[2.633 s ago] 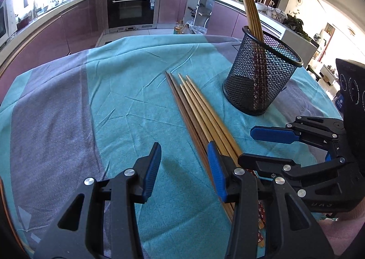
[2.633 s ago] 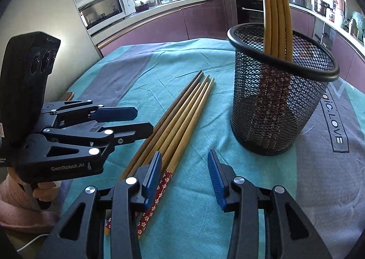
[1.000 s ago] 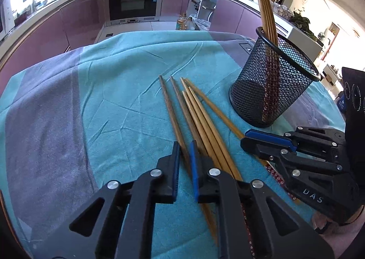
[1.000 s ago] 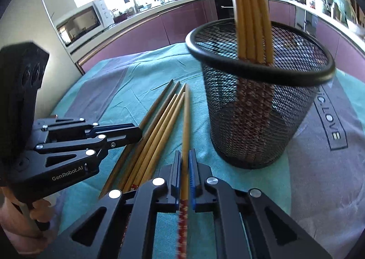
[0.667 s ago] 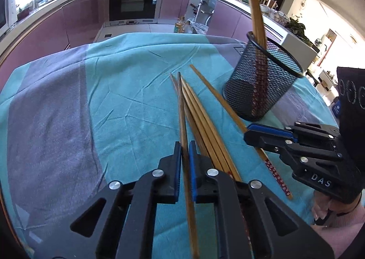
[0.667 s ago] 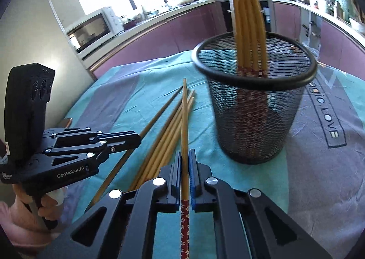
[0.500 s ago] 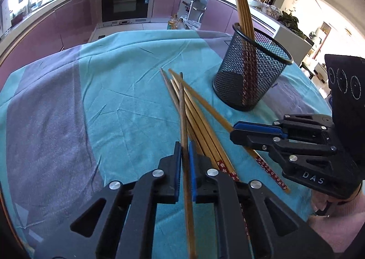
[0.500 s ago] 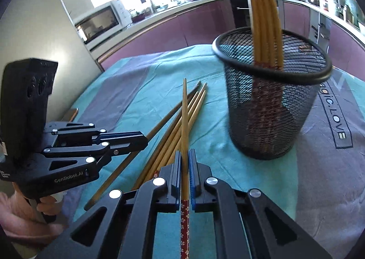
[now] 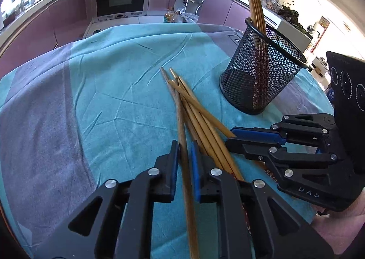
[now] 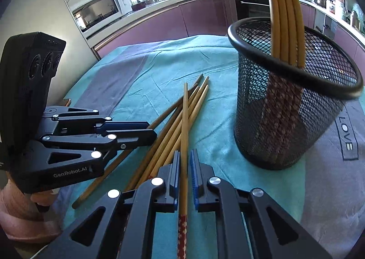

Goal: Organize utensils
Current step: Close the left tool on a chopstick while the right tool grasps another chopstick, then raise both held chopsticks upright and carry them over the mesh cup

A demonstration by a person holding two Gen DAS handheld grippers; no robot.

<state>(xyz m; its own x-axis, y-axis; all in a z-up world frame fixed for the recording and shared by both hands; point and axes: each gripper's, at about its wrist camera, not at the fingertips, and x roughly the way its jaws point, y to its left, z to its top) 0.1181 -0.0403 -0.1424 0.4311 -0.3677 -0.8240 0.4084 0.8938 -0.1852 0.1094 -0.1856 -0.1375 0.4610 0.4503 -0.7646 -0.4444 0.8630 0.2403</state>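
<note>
- the left gripper [image 9: 183, 152] is closed on one chopstick [image 9: 181, 122]; its blue pads [image 9: 173, 158] press the stick from both sides, though the log-free look shows the jaws are opening a very little at this moment, with the stick still between them.
- the right gripper [image 10: 184, 163] is also closed on its own single chopstick [image 10: 184, 117], and here too the jaws are opening slightly while the stick stays between the pads.
- compared with the frame from a moment ago, both grippers kept the same sticks; before that, some seconds ago, both stood wide open above the pile and held nothing.
- the loose chopsticks [image 9: 200, 119] lie on the teal tablecloth [image 9: 114, 90] between the two grippers. earlier they lay almost parallel in a neat bundle; now they are fanned and cross each other near the tips.
- the stick in the left gripper passes over the pile and its tip is near the tips of the others.
- the stick in the right gripper shows a red patterned end [image 10: 182, 236] behind the pads.
- the black mesh holder [image 10: 294, 108] stands upright on the cloth, beside the pile but apart from it, with several chopsticks [image 10: 285, 7] already leaning inside it, same as before.
- a hand [image 10: 20, 218] holds the left tool from below.
</note>
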